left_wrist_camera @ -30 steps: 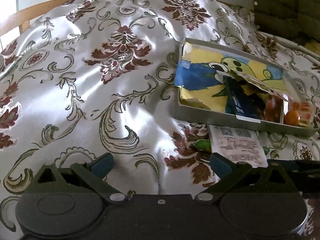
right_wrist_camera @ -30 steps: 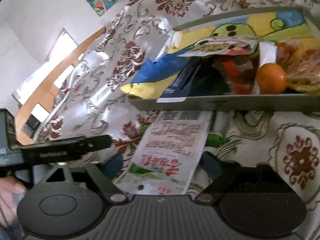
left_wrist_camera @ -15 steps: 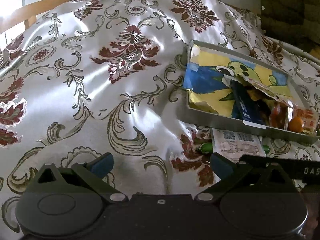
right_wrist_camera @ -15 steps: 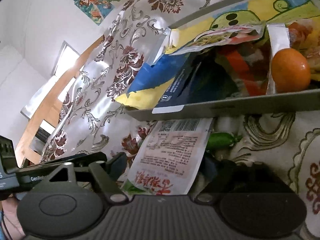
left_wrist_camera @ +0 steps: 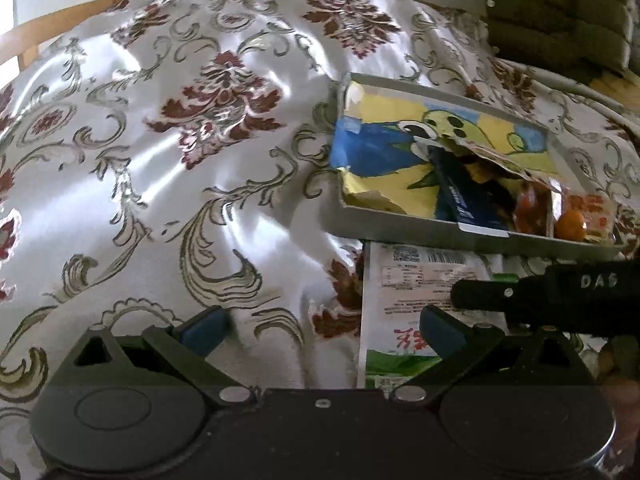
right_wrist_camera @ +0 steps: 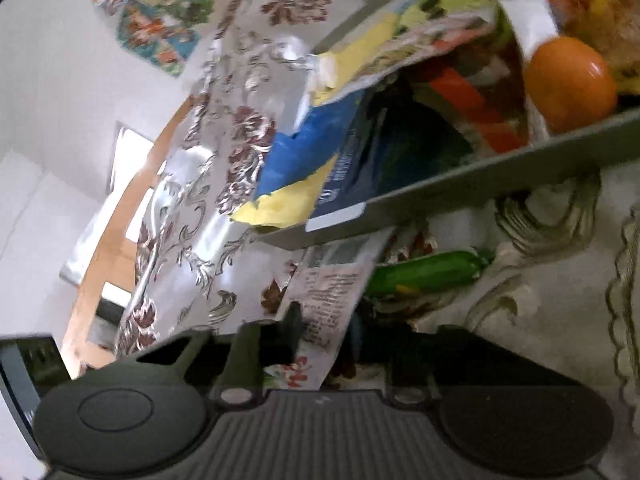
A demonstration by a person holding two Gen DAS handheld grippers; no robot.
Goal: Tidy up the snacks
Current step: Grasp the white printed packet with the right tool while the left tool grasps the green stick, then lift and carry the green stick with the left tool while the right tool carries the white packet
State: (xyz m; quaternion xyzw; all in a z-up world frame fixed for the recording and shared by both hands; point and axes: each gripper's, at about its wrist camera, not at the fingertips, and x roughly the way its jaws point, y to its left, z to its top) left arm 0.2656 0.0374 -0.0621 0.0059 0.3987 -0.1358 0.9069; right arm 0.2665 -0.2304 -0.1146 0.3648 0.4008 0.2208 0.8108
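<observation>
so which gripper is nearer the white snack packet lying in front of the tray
Right. The right gripper has just closed on the white snack packet at its near end. The left gripper hangs open beside it over the tablecloth, holding nothing.

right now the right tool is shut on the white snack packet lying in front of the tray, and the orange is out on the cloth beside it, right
Not quite. The orange sits inside the tray, as the right wrist view shows. The right tool is shut on the white snack packet in front of the tray.

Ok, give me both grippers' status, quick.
Left gripper: open, empty.
Right gripper: jaws just closed on the white snack packet.
</observation>
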